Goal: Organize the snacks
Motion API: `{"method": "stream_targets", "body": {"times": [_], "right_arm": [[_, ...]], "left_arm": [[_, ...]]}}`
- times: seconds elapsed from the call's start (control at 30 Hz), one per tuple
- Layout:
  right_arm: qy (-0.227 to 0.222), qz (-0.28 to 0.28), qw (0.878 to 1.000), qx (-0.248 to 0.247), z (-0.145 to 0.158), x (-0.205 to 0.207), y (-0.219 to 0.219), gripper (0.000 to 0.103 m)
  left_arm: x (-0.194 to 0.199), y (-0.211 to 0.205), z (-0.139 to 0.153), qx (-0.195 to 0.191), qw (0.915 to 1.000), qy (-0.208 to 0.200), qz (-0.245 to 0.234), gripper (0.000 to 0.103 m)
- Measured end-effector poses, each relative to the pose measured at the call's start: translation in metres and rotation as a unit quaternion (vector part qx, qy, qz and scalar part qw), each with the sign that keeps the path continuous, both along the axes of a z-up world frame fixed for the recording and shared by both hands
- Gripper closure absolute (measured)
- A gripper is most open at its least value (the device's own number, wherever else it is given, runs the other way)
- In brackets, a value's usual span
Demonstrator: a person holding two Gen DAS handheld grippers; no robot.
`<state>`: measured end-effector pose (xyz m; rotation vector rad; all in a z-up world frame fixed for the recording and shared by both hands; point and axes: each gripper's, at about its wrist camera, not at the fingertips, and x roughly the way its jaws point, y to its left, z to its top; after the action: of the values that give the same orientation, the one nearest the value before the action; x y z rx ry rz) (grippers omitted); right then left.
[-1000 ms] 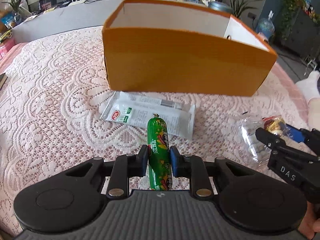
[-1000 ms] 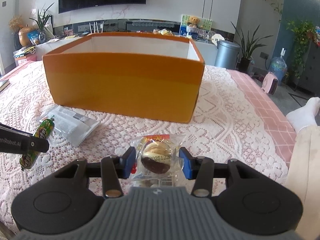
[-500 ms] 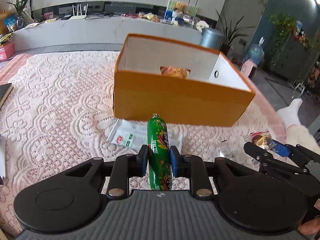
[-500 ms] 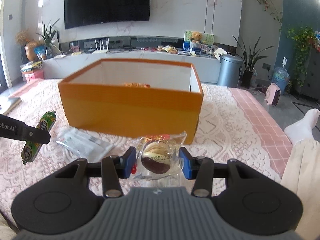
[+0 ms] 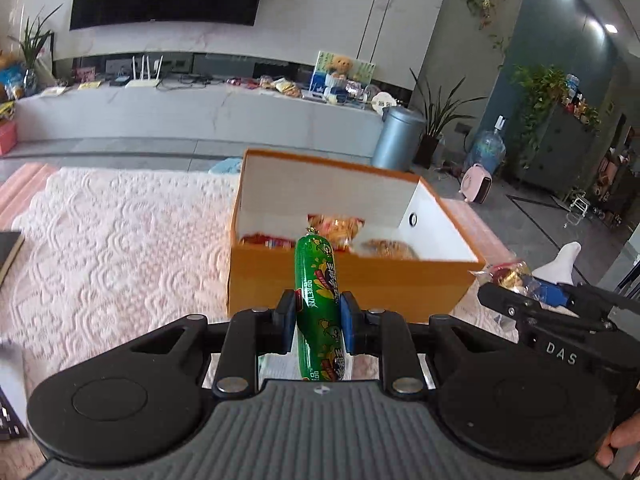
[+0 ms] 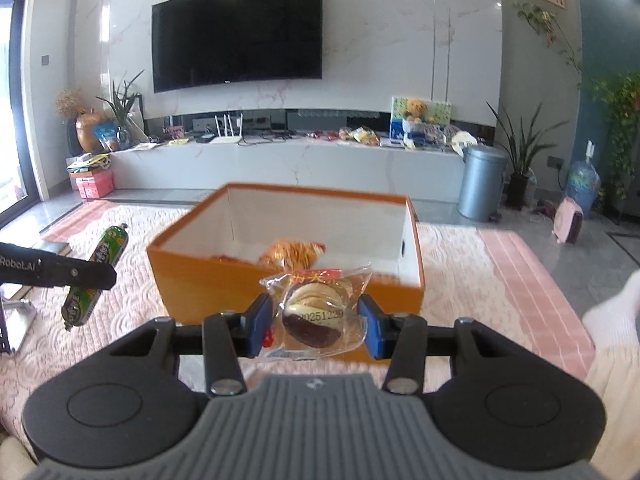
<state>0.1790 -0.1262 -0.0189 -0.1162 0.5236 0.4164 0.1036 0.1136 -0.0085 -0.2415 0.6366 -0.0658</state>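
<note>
My left gripper (image 5: 318, 320) is shut on a green sausage stick (image 5: 318, 304), held upright in the air short of the orange box (image 5: 348, 284). My right gripper (image 6: 314, 320) is shut on a clear-wrapped round cake (image 6: 314, 314), also raised before the orange box (image 6: 224, 284). The box is open, white inside, and holds several orange and red snack packs (image 5: 338, 230). In the right wrist view the sausage (image 6: 94, 270) and the left gripper's finger (image 6: 60, 271) show at left. In the left wrist view the right gripper (image 5: 532, 296) shows at right with the cake wrapper.
The box stands on a pink lace-covered table (image 5: 120, 240). A white snack packet (image 5: 280, 364) lies under the left gripper, mostly hidden. A dark book edge (image 5: 10, 252) lies at the far left. A grey bin (image 6: 480, 184) and a TV console stand beyond.
Both grippers have risen with their snacks, so the views now look down into the box and show the snack packs inside. The white packet has slipped below the left gripper.
</note>
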Motion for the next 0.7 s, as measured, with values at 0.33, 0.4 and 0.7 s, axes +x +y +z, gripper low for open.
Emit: {"method": "stream_targets", "body": {"times": [0.33,0.4,0.7], "right_arm": [[0.01,0.013,1.0,0.013,0.023,0.06,0.018,0.058],[0.013,0.009,1.0,0.013,0.024,0.074,0.02,0.058],[0.053,0.0,0.999,-0.01,0.004,0.139,0.04,0.058]], "left_arm": [[0.056,-0.002,0.012,0.019,0.9998,-0.003,-0.01,0.078],[0.068,-0.002,0.011,0.023,0.9997,-0.001,-0.009,0.078],[0.128,-0.007,-0.002,0.042,0.9987,0.027,-0.002,0.078]]}}
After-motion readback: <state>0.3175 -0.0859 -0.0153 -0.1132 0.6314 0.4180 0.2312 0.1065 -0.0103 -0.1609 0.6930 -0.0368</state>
